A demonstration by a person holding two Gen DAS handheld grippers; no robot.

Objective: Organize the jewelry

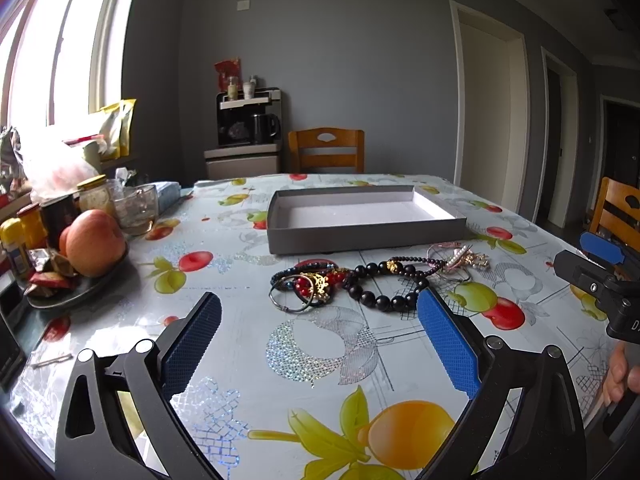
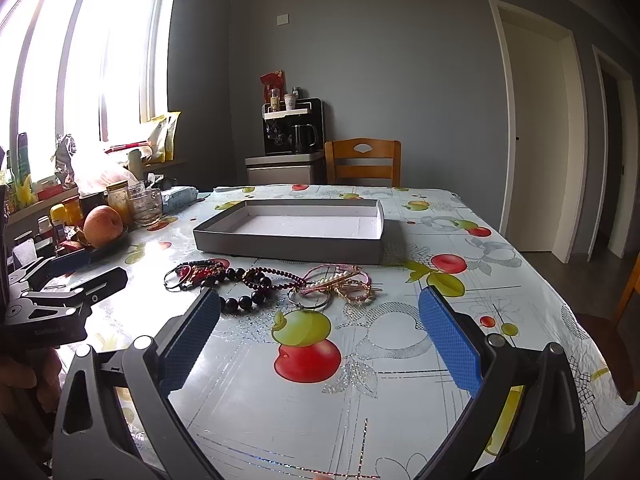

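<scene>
Both the left gripper (image 1: 320, 332) and right gripper (image 2: 320, 330) hung wide apart, holding nothing; lifting 1 bracelet (image 1: 370, 286) cleanly from the tangle into the box (image 1: 360, 236) would have suited best.

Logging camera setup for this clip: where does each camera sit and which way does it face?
Left wrist: on the left gripper, low over the table, facing the jewelry pile and grey box; its open blue fingers show, plus the right gripper and a hand at the right edge.
Right wrist: on the right gripper, facing the same way from further right; its open fingers show, the left gripper at left.
Shared: jewelry pile, box, apple, chair.
</scene>
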